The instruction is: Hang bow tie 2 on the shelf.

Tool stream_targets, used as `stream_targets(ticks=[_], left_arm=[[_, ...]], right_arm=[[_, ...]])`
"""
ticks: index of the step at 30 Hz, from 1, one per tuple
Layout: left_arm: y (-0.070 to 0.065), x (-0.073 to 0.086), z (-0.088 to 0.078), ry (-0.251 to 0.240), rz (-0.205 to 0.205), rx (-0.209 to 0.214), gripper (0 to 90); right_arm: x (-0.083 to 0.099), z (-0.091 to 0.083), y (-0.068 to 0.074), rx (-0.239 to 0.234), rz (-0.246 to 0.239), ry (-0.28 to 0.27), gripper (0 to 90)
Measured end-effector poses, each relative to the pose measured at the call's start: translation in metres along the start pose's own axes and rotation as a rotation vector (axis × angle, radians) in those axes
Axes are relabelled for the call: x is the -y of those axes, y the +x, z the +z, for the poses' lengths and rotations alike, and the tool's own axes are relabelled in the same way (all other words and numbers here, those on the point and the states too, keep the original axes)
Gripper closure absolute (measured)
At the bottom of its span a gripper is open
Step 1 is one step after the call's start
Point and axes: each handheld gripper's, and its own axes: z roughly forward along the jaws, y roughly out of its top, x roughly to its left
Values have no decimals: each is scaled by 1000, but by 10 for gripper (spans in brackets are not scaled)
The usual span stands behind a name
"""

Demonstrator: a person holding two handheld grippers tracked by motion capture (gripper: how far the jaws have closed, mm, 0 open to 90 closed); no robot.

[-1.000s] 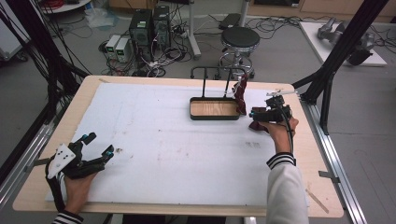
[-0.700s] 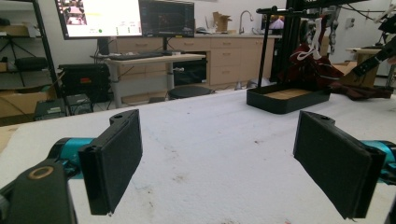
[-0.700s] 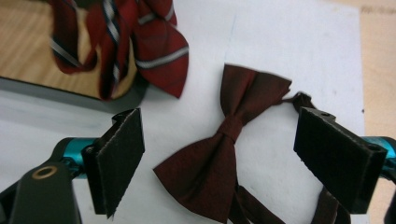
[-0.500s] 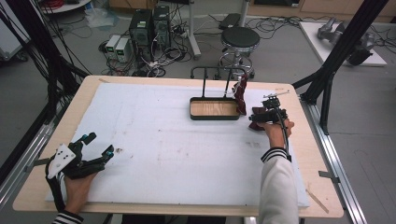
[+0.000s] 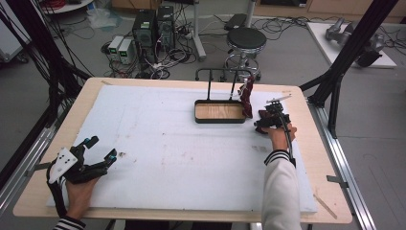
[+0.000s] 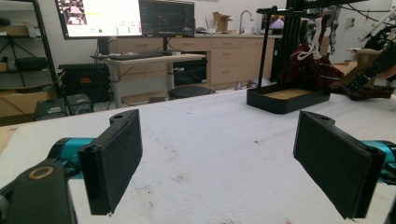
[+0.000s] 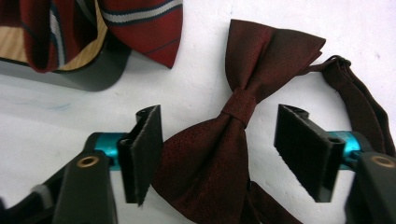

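Observation:
A dark red bow tie (image 7: 233, 121) lies flat on the white foam mat, its strap trailing off to the right. My right gripper (image 7: 219, 140) is lowered over it with the bow's wing between the pads. The jaws have just been closing and stand open; the left pad (image 7: 144, 149) meets the wing's edge, while the right pad stands clear. From above, the right gripper (image 5: 269, 120) sits just right of the black tray (image 5: 220, 120). My left gripper (image 5: 102, 147) rests open and empty near the mat's front left, its left pad (image 6: 114, 163) and the right one wide apart.
A striped red tie (image 5: 246, 97) hangs from the black rack (image 5: 222, 72) behind the wooden-floored tray, its end (image 7: 144, 28) draping over the tray's corner (image 7: 93, 74). A stool (image 5: 245, 40) and computers (image 5: 153, 24) stand on the floor beyond the table. Black frame legs rise at right.
My right gripper has sunk onto the bow tie and shifted slightly left, and its jaws have narrowed. The left hand and gripper have stayed put.

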Motion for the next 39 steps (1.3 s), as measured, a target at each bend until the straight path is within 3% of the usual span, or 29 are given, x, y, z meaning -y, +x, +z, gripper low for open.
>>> stream_targets(ticks=[5, 10, 16, 18, 20, 27, 31, 39], left_arm=[[0, 0, 0, 0, 0, 0, 161], [0, 0, 0, -2, -1, 0, 161], [0, 0, 0, -2, -1, 0, 161], [0, 0, 0, -1, 0, 0, 161], [0, 0, 0, -3, -1, 0, 161], [0, 0, 0, -2, -1, 0, 161], [0, 0, 0, -1, 1, 0, 161], [-1, 0, 0, -1, 3, 0, 161]], right_arm=[[0, 2, 1, -6, -4, 17, 372], [1, 3, 1, -22, 10, 30, 466], [2, 5, -1, -25, 63, 42, 540], [2, 4, -2, -51, 90, 47, 639], [2, 4, -2, -65, 103, 49, 681], [3, 2, -5, -81, 161, 44, 756], [4, -2, -7, -84, 153, 43, 765], [4, -18, -8, -76, 134, -28, 779]])
